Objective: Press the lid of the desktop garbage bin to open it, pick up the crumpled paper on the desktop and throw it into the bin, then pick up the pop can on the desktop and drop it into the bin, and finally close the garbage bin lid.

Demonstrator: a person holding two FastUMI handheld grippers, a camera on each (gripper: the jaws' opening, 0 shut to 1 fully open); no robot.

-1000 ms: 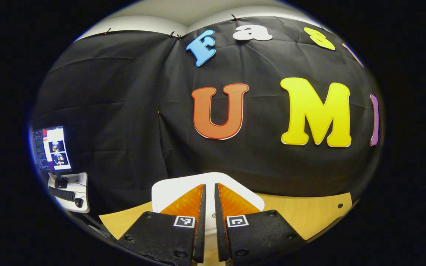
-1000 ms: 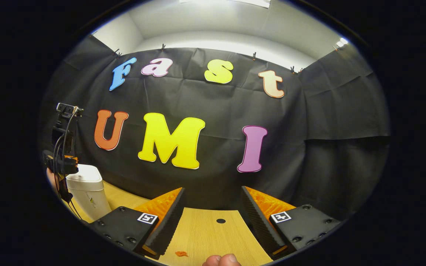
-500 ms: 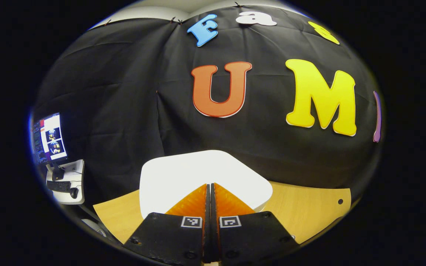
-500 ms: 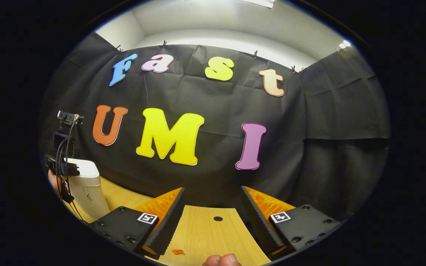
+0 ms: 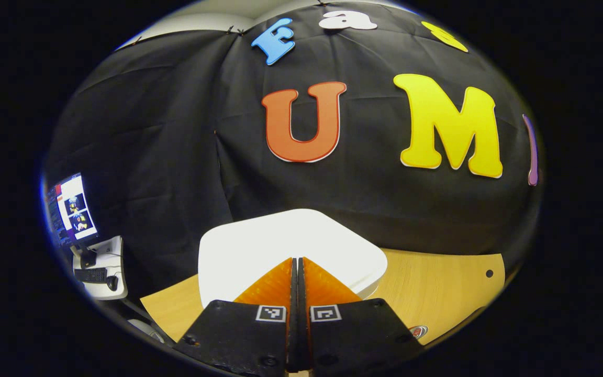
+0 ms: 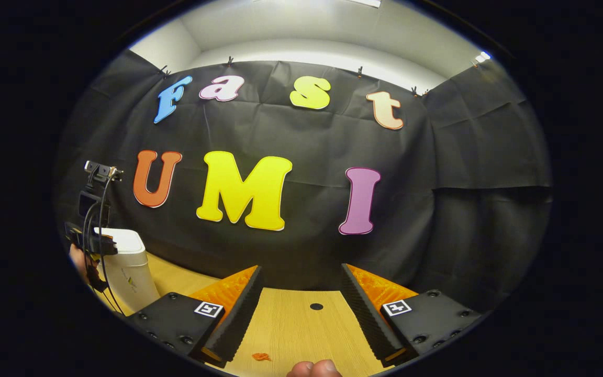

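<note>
Clearly the first step is in hand: the left gripper [image 5: 297, 262], its jaws pressed together with nothing between them, sits over the smooth white lid [image 5: 259, 241] of the white plastic desktop bin [image 6: 129, 267], which stands at the left end of the pale wooden desktop [image 6: 291, 330] by the wall. The right gripper [image 6: 299, 301] waits well apart above bare wood with jaws spread and empty. Next, I judge, comes a firm downward push on that lid until it springs open, then a reach for the crumpled paper.
</note>
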